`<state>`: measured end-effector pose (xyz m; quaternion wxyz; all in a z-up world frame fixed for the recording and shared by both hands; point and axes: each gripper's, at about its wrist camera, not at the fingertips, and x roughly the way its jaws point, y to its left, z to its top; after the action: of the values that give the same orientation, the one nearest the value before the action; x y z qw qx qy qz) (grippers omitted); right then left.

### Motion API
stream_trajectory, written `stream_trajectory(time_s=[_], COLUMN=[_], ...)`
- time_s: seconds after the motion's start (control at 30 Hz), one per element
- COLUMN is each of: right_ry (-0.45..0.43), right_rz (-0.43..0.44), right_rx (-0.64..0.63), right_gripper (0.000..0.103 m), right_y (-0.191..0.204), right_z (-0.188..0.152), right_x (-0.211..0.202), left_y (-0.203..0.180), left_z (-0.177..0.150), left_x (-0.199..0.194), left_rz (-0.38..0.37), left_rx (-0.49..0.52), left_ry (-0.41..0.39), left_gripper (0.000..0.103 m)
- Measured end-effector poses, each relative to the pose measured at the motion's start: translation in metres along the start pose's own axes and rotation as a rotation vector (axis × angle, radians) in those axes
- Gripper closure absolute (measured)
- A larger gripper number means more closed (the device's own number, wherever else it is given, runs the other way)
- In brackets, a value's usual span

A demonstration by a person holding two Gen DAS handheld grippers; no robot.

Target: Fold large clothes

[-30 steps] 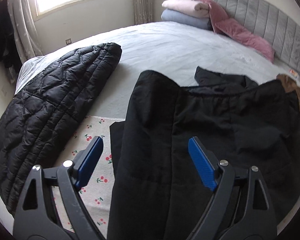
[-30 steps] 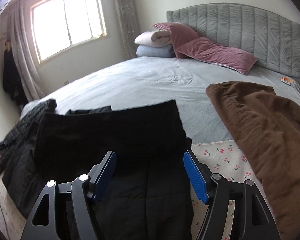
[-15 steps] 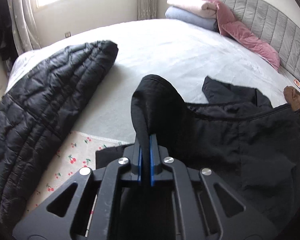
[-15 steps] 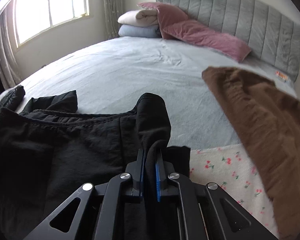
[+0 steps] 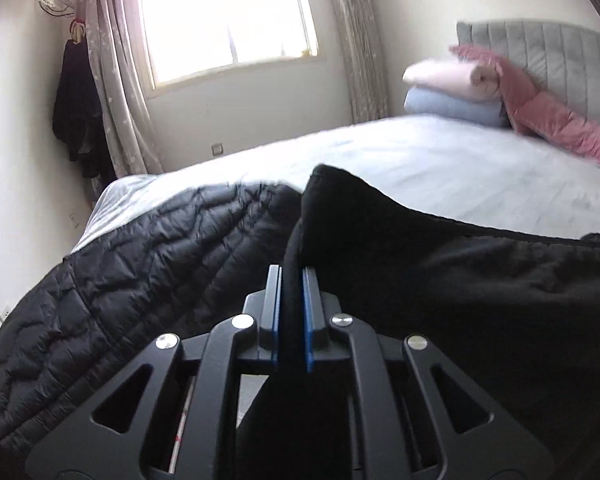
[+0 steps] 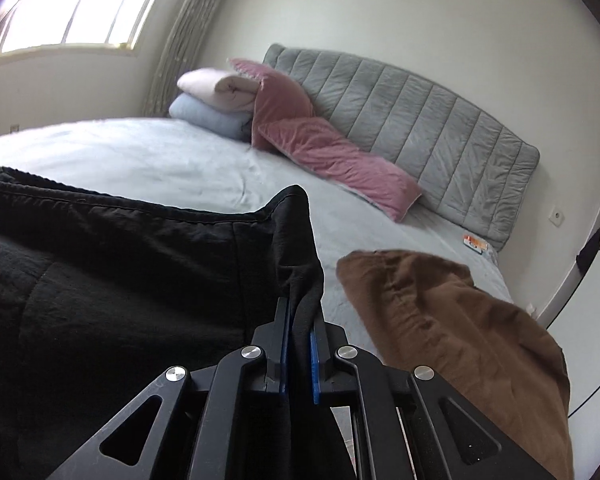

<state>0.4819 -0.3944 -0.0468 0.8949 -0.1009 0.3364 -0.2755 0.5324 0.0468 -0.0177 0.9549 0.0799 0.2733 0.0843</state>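
A large black garment (image 5: 460, 280) lies spread on the bed and also shows in the right wrist view (image 6: 120, 264). My left gripper (image 5: 291, 280) is shut on its left corner, and the cloth stands up between the blue pads. My right gripper (image 6: 300, 312) is shut on its right corner, which rises in a peak above the fingers. Both corners are lifted off the bed, and the edge between them sags.
A black quilted jacket (image 5: 132, 288) lies to the left. A brown garment (image 6: 460, 328) lies to the right. Folded pink and blue blankets (image 6: 216, 108) and pink pillows (image 6: 324, 148) sit by the grey headboard (image 6: 420, 128). The pale sheet (image 5: 440, 160) stretches behind.
Both grippers went from open above the black garment to shut on its two corners, then lifted the corners, tilting the views up toward the window and headboard.
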Motion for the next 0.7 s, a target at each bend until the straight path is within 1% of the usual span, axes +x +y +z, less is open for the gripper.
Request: stream_trajectory(time_s=[0.03, 0.07, 0.1, 0.13, 0.17, 0.2, 0.23, 0.27, 0.3, 0.33, 0.37, 0.4, 0.43, 0.47, 0.53, 0.6, 0.63, 0.67, 0.7], right_ry=[0.054, 0.094, 0.126, 0.140, 0.136, 0.118, 0.092, 0.068, 0.036, -0.002, -0.043, -0.064, -0.070, -0.061, 0.002, 0.073, 0.104, 0.127, 0.148], right_rz=[0.001, -0.002, -0.011, -0.028, -0.041, -0.055, -0.077, -0.087, -0.070, -0.032, 0.024, 0.073, 0.131, 0.208, 0.389, 0.514, 0.541, 0.527, 0.493], right_rx=[-0.018, -0.034, -0.061, -0.084, -0.092, -0.098, -0.106, -0.109, -0.105, -0.094, -0.076, -0.060, -0.043, -0.029, -0.003, 0.029, 0.032, 0.018, -0.007], right_gripper=[0.095, 0.094, 0.093, 0.090, 0.089, 0.084, 0.077, 0.070, 0.052, 0.038, 0.034, 0.030, 0.026, 0.024, 0.021, 0.021, 0.021, 0.021, 0.021], right_y=[0.007, 0.010, 0.015, 0.018, 0.018, 0.017, 0.017, 0.015, 0.014, 0.013, 0.014, 0.019, 0.027, 0.039, 0.069, 0.098, 0.112, 0.121, 0.128], right_z=[-0.007, -0.013, -0.016, -0.015, -0.016, -0.016, -0.016, -0.013, -0.010, -0.005, -0.001, 0.012, 0.019, 0.026, 0.036, 0.037, 0.035, 0.031, 0.027], right_x=[0.018, 0.029, 0.035, 0.038, 0.033, 0.027, 0.017, 0.000, -0.014, -0.029, -0.048, -0.059, -0.070, -0.081, -0.091, -0.089, -0.083, -0.077, -0.067], left_y=[-0.003, 0.000, 0.007, 0.018, 0.028, 0.037, 0.043, 0.042, 0.039, 0.031, 0.016, -0.001, -0.025, -0.046, -0.082, -0.119, -0.134, -0.144, -0.155], left_z=[-0.010, -0.017, -0.019, -0.020, -0.018, -0.015, -0.012, -0.007, -0.002, 0.003, 0.008, 0.013, 0.018, 0.019, 0.017, 0.007, 0.002, -0.004, -0.010], left_x=[0.018, 0.040, 0.051, 0.054, 0.051, 0.042, 0.031, 0.021, 0.006, -0.006, -0.020, -0.033, -0.044, -0.052, -0.061, -0.064, -0.060, -0.053, -0.043], left_rz=[0.056, 0.090, 0.096, 0.097, 0.083, 0.068, 0.043, 0.014, -0.027, -0.049, -0.081, -0.129, -0.178, -0.235, -0.352, -0.447, -0.458, -0.447, -0.411], left_rx=[0.005, -0.013, -0.042, -0.082, -0.123, -0.158, -0.176, -0.170, -0.143, -0.116, -0.078, -0.034, -0.006, 0.004, -0.015, -0.020, -0.004, 0.021, 0.069], left_ry=[0.067, 0.161, 0.225, 0.253, 0.250, 0.226, 0.195, 0.175, 0.148, 0.128, 0.108, 0.105, 0.122, 0.150, 0.208, 0.264, 0.290, 0.313, 0.329], left_gripper=[0.095, 0.095, 0.095, 0.095, 0.095, 0.094, 0.084, 0.066, 0.056, 0.042, 0.037, 0.036, 0.033, 0.027, 0.021, 0.021, 0.020, 0.020, 0.019])
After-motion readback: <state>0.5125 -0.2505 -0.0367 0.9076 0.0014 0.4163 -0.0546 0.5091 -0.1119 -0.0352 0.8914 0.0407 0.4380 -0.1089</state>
